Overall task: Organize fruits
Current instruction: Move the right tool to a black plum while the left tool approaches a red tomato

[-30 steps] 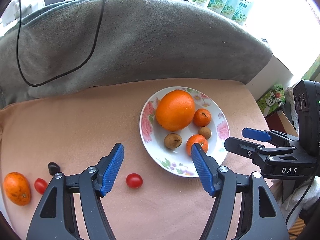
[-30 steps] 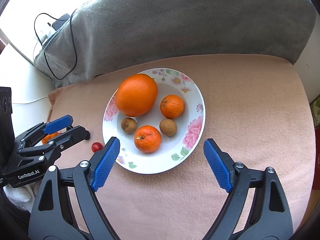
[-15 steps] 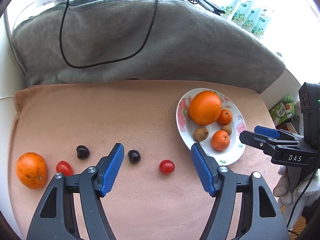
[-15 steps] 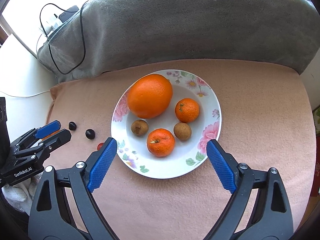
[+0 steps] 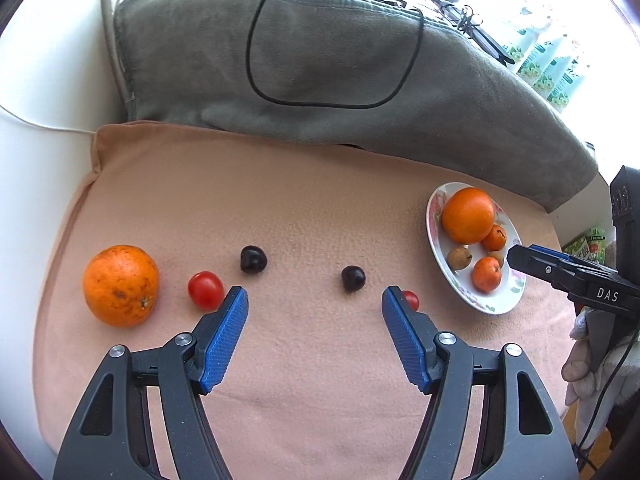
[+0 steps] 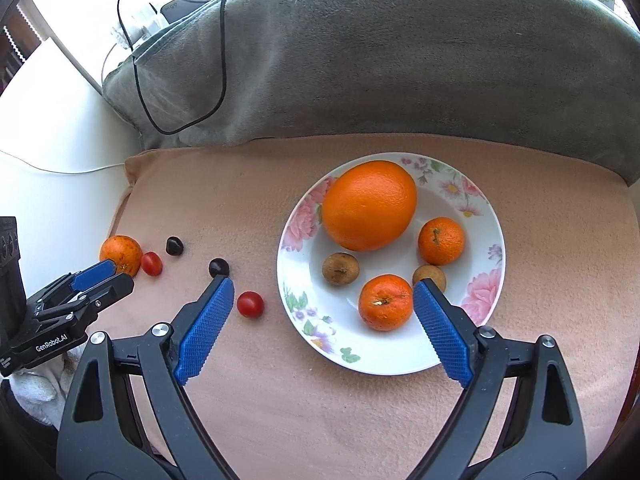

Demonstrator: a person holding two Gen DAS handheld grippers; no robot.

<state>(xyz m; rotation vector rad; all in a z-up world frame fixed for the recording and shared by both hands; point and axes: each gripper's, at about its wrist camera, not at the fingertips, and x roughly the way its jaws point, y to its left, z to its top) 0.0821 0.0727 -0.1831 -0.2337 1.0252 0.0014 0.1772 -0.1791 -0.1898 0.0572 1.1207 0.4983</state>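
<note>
A floral plate [image 6: 476, 354] [image 5: 448, 278] holds a big orange [image 6: 369, 205], two mandarins [image 6: 441, 240] [image 6: 385, 307] and two brown longans [image 6: 340, 268]. On the peach cloth to its left lie an orange [image 5: 120, 285], two cherry tomatoes [image 5: 205, 289] [image 6: 250, 303] and two dark fruits [image 5: 253, 259] [image 5: 353, 278]. My left gripper [image 5: 315, 303] is open and empty, just short of the dark fruits. My right gripper [image 6: 323, 290] is open and empty over the plate's near left edge.
A grey cushion [image 5: 320, 68] with a black cable [image 5: 256, 40] over it lies along the back of the peach cloth [image 5: 280, 200]. The cloth's left edge meets a white surface [image 6: 48, 128]. Green packets [image 5: 548, 68] stand at the far right.
My left gripper has swung left, away from the plate, bringing the loose fruits on the cloth in front of it. My right gripper has stayed over the plate and drawn slightly closer.
</note>
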